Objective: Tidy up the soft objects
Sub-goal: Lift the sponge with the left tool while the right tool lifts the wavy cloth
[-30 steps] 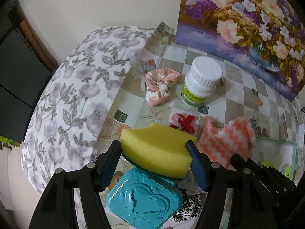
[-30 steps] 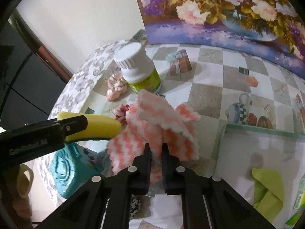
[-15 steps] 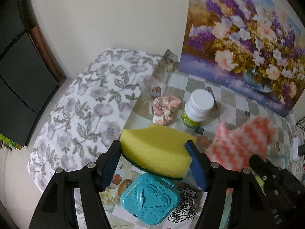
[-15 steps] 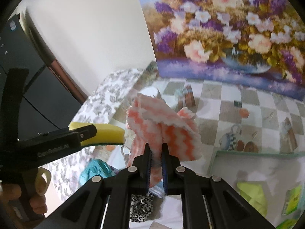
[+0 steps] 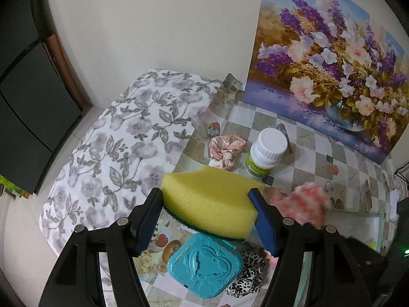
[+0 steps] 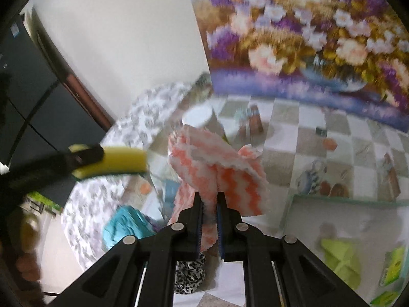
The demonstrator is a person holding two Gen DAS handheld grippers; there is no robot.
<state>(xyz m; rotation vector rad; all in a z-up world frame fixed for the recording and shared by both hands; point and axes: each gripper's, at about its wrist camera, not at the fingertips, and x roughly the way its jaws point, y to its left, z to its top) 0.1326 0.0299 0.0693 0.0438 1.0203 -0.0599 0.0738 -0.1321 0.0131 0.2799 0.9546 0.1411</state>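
1. Yellow foam sponge with a dark green scouring underside (image 5: 209, 202): I see it clamped between the two blue pads of the left tongs (image 5: 207, 220), off the table (image 5: 301, 153), above the teal plastic case with a raised heart relief (image 5: 204, 266).
2. Left tongs: the pads press on the sponge's two short ends, so the jaws stand fairly wide around it. In the right wrist view the same sponge (image 6: 120, 158) shows at the left, edge on.
3. Orange-and-white zigzag microfibre cloth (image 6: 217, 168): I see it pinched in the right tongs (image 6: 209, 202), whose jaws are nearly together on a fold of it. The cloth hangs clear of the table, bunched above and draping below the tips. In the left wrist view it (image 5: 299, 204) appears blurred at the right.
4. Pink-and-white fabric scrunchie (image 5: 225, 151): it lies on the checked tablecloth, just beside the white plastic bottle with a ribbed cap and green label (image 5: 265, 153), which stands upright.
5. Black-and-white leopard-print scrunchie (image 5: 245, 278): it lies on the table, touching the teal case on its right side.
6. Lime green folded cloth (image 6: 342, 255): it lies inside the shallow white tray with a pale green rim (image 6: 288, 212), at the lower right of the right wrist view.
7. Flower painting in purple, white and yellow (image 5: 327, 64): it leans against the wall at the back of the table.
8. Grey floral bedspread (image 5: 115, 148): it covers the bed to the left of the table.
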